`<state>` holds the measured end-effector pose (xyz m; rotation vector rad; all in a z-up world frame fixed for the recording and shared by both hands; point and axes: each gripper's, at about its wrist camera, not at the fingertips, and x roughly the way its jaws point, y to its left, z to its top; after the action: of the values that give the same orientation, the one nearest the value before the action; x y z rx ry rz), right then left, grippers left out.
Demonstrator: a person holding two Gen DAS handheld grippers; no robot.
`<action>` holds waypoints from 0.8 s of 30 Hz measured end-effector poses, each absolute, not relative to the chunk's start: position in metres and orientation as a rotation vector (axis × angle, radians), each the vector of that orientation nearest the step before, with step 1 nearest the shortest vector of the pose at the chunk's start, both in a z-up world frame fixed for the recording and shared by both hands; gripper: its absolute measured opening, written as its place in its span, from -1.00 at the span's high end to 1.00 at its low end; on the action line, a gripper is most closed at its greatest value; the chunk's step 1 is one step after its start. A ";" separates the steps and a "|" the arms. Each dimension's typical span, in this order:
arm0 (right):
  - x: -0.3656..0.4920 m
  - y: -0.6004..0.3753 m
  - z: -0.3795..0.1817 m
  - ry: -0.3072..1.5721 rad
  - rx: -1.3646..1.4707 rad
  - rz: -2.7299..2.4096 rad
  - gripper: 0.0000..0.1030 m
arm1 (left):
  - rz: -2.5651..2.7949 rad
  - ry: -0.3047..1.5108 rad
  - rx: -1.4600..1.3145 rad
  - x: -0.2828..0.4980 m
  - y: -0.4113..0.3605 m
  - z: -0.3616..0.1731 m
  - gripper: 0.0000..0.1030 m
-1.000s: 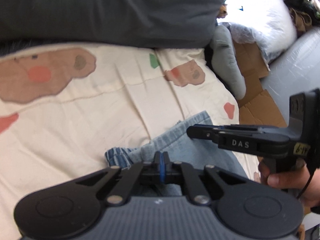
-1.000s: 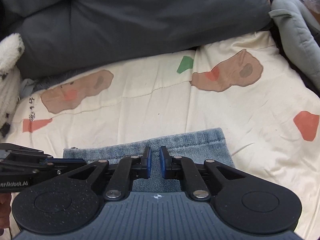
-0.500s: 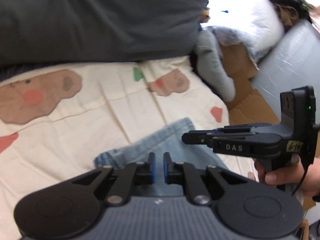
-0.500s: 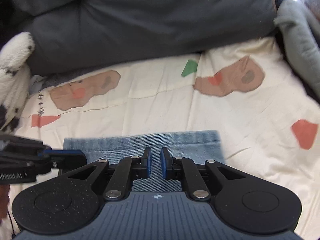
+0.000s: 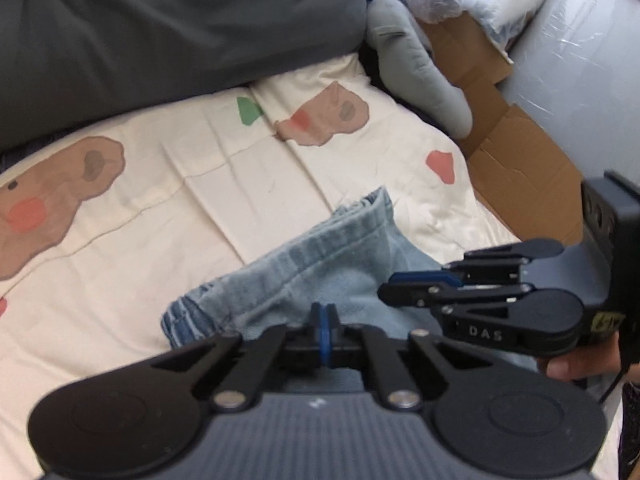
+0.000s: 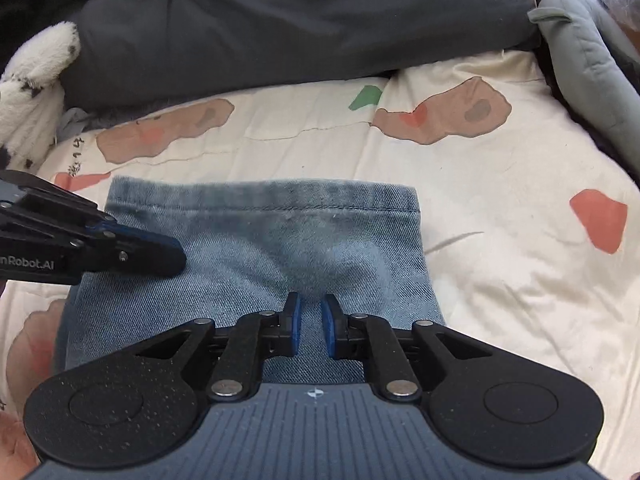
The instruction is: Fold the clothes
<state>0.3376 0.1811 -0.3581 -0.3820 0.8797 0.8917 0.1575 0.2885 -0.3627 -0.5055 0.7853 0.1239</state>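
Denim garment [image 6: 256, 264], light blue, folded, hemmed edge away from cameras, flat on cream patterned sheet [image 6: 500, 240]. Left gripper [image 5: 324, 314] just closed, pads together over denim; grip on cloth unclear. Right gripper [image 6: 309, 320] slightly parted, empty, above fabric. Grey duvet [image 6: 300, 16] beyond.

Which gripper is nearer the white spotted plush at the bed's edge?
Left. The left gripper is over the jeans' left side, the side where the white spotted plush lies. The right gripper is over the jeans' middle, farther from it.
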 end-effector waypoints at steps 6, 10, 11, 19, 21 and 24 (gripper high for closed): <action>0.327 0.162 -0.335 0.857 -0.313 0.891 0.02 | 0.053 0.761 -0.432 0.167 0.271 -0.334 0.68; 0.309 0.139 -0.325 0.811 -0.337 0.951 -0.07 | 0.017 0.778 -0.343 0.189 0.262 -0.329 0.68; 0.307 0.133 -0.325 0.813 -0.334 0.953 -0.07 | 0.009 0.785 -0.323 0.194 0.261 -0.328 0.68; 0.295 0.103 -0.348 0.815 -0.388 0.882 -0.07 | 0.000 0.899 -0.123 0.230 0.249 -0.344 0.91; 0.291 0.097 -0.355 0.823 -0.403 0.848 -0.08 | 0.007 0.921 -0.104 0.233 0.252 -0.345 0.95; 0.283 0.085 -0.363 0.825 -0.408 0.802 -0.14 | 0.016 0.946 -0.094 0.236 0.255 -0.344 0.94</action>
<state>0.2829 0.0848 -0.3627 -0.4078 0.8254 0.8022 0.2363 0.2548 -0.3445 -0.0943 0.9457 0.0160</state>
